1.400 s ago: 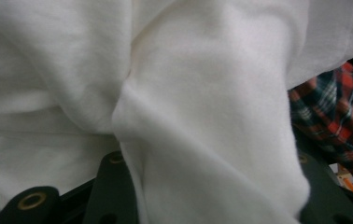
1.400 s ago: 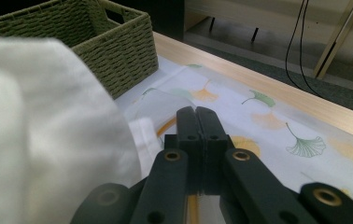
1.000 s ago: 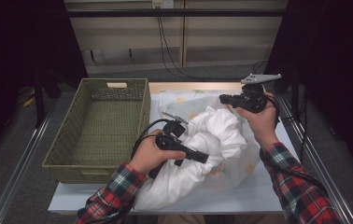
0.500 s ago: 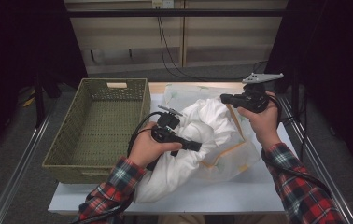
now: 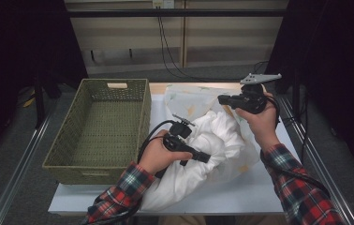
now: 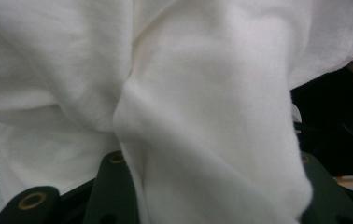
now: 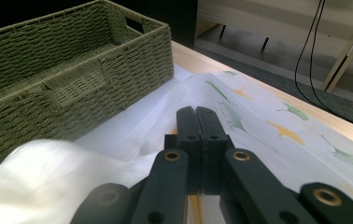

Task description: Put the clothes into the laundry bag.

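My left gripper (image 5: 203, 157) has a thick fold of the white duvet (image 5: 217, 140) bunched between its jaws, mid-table beside the wicker basket (image 5: 102, 124). My right gripper (image 7: 197, 116) is clamped tight on the leaf-print edge.

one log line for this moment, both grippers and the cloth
left gripper: shut on white cloth | right gripper: shut on leaf-print edge of cloth, lifted | basket: holds nothing

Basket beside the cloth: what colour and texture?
Olive-green woven wicker basket; the weave shows best in the right gripper view.
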The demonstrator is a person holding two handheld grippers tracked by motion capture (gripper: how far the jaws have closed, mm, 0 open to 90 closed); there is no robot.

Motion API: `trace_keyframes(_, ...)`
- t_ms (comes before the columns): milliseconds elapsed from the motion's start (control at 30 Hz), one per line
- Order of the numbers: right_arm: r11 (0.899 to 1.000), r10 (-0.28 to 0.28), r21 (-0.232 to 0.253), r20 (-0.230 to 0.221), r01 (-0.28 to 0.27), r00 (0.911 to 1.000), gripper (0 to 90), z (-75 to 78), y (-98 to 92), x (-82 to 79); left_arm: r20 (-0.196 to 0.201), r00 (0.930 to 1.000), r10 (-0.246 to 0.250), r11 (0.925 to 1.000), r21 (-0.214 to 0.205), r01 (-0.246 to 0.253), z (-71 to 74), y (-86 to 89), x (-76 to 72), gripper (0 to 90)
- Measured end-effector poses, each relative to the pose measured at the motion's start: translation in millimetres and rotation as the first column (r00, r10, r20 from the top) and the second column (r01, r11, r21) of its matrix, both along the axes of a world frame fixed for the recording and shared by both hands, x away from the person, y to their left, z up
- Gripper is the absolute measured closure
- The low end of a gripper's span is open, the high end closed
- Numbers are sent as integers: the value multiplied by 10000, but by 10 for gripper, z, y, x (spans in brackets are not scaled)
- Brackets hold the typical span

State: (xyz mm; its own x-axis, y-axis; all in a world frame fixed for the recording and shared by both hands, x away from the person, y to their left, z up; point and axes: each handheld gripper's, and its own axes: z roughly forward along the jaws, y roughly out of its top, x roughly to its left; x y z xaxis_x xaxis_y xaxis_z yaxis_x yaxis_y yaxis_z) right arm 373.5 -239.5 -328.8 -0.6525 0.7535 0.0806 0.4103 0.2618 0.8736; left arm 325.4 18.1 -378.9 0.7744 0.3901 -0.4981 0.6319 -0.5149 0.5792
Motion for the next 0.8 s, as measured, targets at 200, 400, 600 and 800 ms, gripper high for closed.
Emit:
trace_keyframes(200,10000,58,-10,67,-58,10000,894,34,-35,-38,430,9952,880,9954,349,-895,-6,29,74,566)
trace_keyframes(400,9998,174,-3,143,-174,9997,894,61,-37,-71,1006,9805,1689,9838,441,-1740,4,57,158,567)
trace_keyframes(600,9999,131,-15,150,-130,9998,894,53,-29,-69,799,9916,1020,9916,712,-1077,-33,-3,114,567)
trace_keyframes(800,9999,106,19,100,-106,9999,894,21,-5,-63,659,9967,478,9948,868,-534,-136,-125,45,567)
